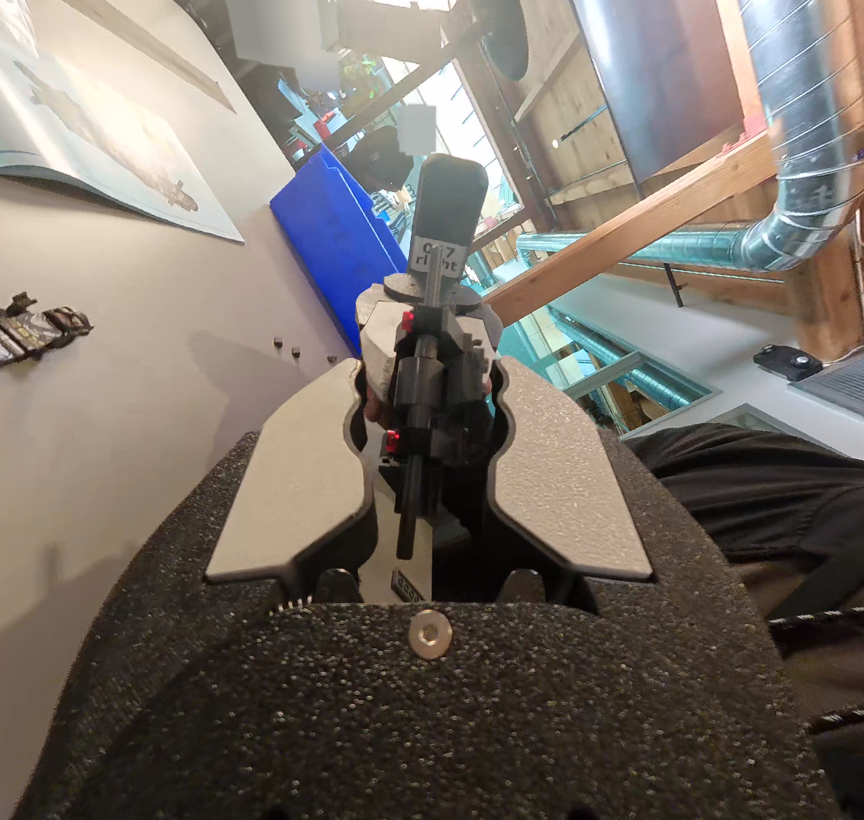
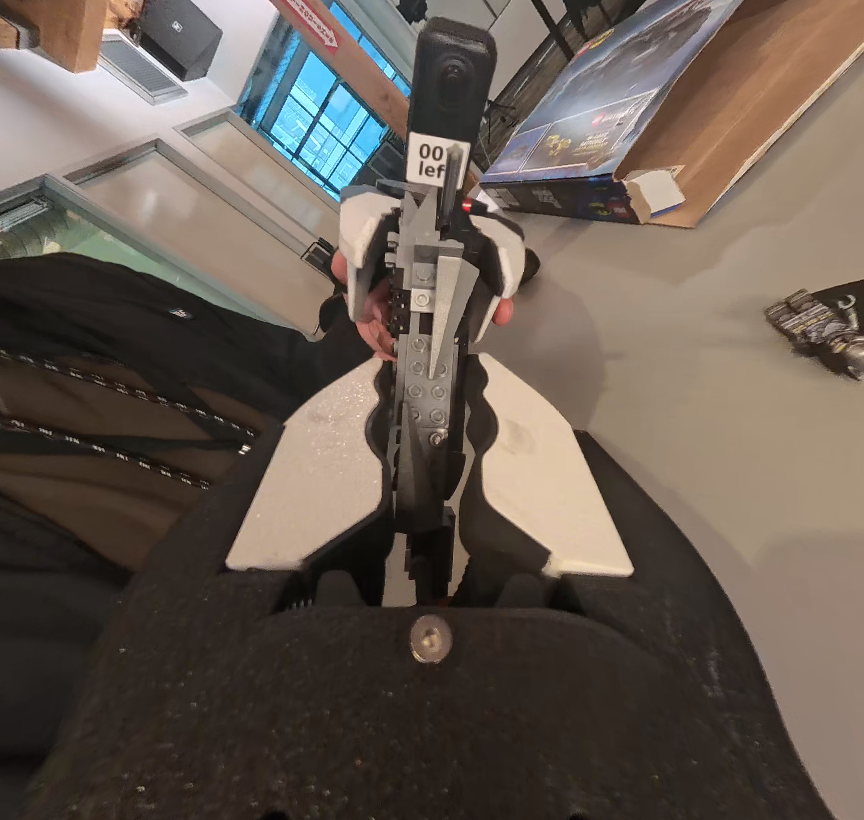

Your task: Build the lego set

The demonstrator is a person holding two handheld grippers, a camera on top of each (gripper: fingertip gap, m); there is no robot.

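A long grey and black brick model (image 2: pixel 428 376) is held in the air between my two grippers, which face each other. In the right wrist view my right gripper (image 2: pixel 429 365) is shut on the model's near end, with both pads against its sides. My left gripper (image 2: pixel 432 260) straddles the far end, and its white fingers (image 2: pixel 357 255) stand off the model. In the left wrist view my left gripper (image 1: pixel 429 367) is open, with dark gaps between its pads and the model (image 1: pixel 421 405). The right gripper's white finger (image 1: pixel 378 353) shows just beyond.
A blue bin (image 1: pixel 327 246), an open instruction booklet (image 1: pixel 117 143), a dark brick sub-assembly (image 1: pixel 37 330) and small loose pieces (image 1: pixel 294 351) lie on the grey table (image 1: pixel 163 423). A printed cardboard box (image 2: pixel 631 119) lies at the far right. A person's dark sleeve (image 2: pixel 140 330) is at the left. The grippers are tip to tip, or close to it.
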